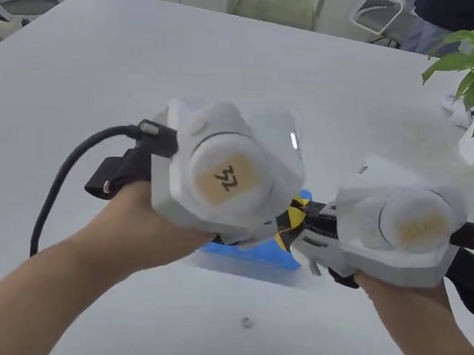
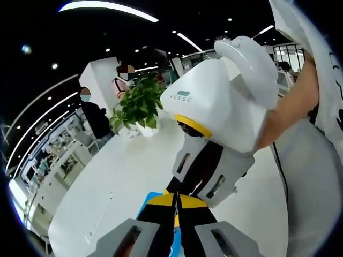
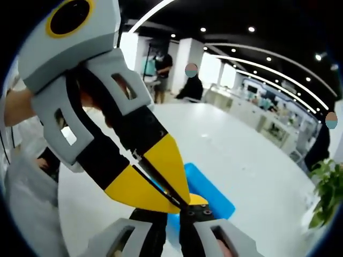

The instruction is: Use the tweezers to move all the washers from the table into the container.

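My left gripper has its fingers pressed narrow on a thin dark strip, seemingly the tweezers. My right gripper meets it tip to tip over the blue container, fingers narrow too; what they grip I cannot tell. One washer lies on the bench nearby. I judge I'm settling the tweezers; next, lower them to that washer.
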